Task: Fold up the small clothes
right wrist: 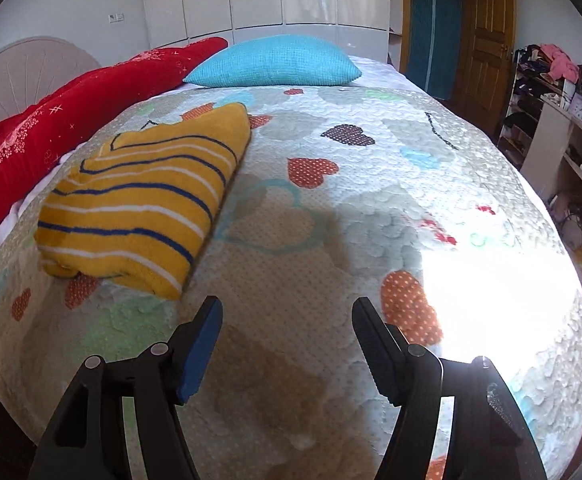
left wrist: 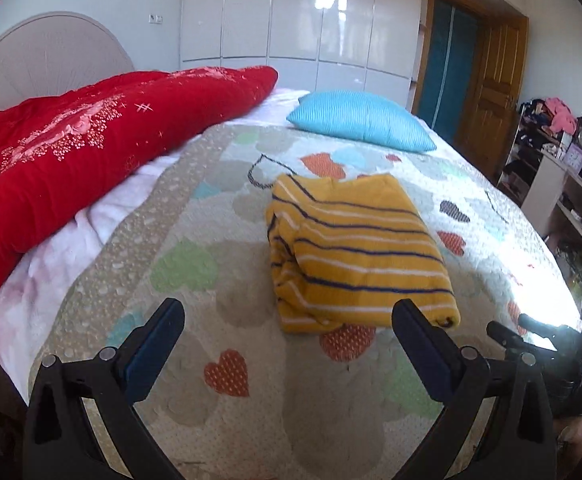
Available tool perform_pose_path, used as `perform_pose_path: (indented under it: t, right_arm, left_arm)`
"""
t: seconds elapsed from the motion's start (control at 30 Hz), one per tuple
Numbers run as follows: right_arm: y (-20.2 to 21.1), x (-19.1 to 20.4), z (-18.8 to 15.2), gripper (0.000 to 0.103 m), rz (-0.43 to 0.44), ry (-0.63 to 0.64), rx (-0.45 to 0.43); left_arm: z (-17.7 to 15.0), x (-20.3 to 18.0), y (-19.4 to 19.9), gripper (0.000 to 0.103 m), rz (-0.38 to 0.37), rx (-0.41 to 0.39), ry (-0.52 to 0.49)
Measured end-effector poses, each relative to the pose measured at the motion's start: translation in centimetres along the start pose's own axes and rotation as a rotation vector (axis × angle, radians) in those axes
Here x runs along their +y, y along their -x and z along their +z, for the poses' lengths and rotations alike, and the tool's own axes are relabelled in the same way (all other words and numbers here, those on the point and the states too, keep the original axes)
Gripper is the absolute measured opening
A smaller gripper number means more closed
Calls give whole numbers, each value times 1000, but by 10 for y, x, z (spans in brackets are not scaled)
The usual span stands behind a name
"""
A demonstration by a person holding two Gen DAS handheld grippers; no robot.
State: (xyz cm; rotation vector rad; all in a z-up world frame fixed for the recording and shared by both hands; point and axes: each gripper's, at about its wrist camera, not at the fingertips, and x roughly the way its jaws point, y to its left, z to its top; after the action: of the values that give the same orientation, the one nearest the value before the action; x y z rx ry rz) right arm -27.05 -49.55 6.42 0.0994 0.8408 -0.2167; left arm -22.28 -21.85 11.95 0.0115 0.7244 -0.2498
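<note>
Black plastic left claw [left wrist: 289, 320], right claw [right wrist: 287, 312], blue finger pads [left wrist: 153, 354], silver pivot pins

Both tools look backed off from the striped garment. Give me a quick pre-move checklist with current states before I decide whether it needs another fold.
1. Left tool open and empty: ok.
2. Right tool open and empty: ok.
3. Yellow striped garment folded into a compact bundle on the heart-print quilt: ok.
4. Garment apart from the blue pillow and red blanket: ok.
5. Edges aligned: not ok, layers bunch loosely on its left side in the left wrist view.
6. Underside lying flat: cannot tell.
</note>
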Motion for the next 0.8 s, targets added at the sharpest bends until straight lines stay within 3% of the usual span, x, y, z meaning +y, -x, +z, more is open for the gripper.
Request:
perform_pose_path:
  t: [0.2, 0.4, 0.8]
  right_arm:
    - [4, 2, -14, 74, -22, 28, 21]
    - [2, 17, -11, 75, 6, 40, 18]
    - [-2, 37, -11, 77, -4, 52, 46]
  left_arm:
    - [-15, -16, -12, 103, 22, 81, -48]
    - [-23, -12, -23, 103, 12, 148, -18]
    - [-31, 0, -32, 103, 22, 203, 16]
